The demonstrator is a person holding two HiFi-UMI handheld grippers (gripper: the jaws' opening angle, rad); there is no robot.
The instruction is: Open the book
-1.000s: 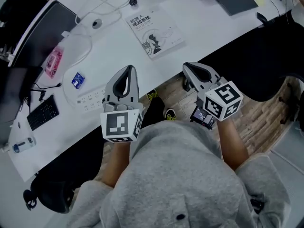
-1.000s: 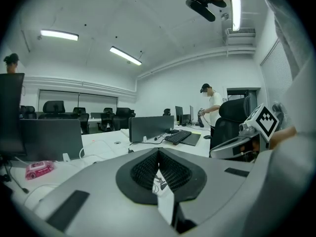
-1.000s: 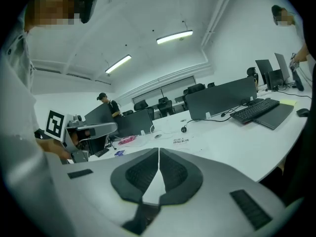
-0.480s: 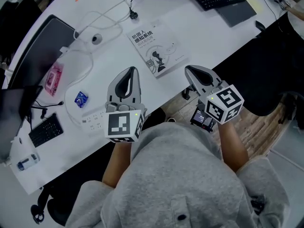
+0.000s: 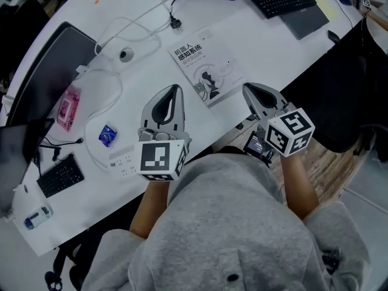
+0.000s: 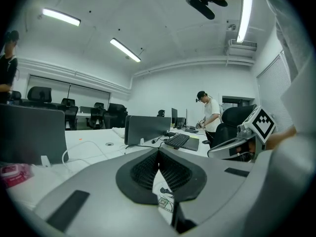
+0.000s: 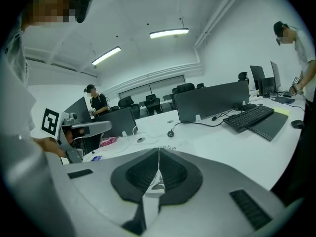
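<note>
i am holding my left gripper [image 5: 174, 91] and right gripper [image 5: 250, 90] at the near edge of the white worktop [image 5: 273, 47], both with jaws together and nothing between them. the book [image 5: 205, 66] is lying closed just beyond, between the two tips.

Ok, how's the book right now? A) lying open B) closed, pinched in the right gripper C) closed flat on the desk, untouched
C: the book lies cover-up on the desk, with the left gripper and right gripper both short of it, jaws shut and empty.
</note>
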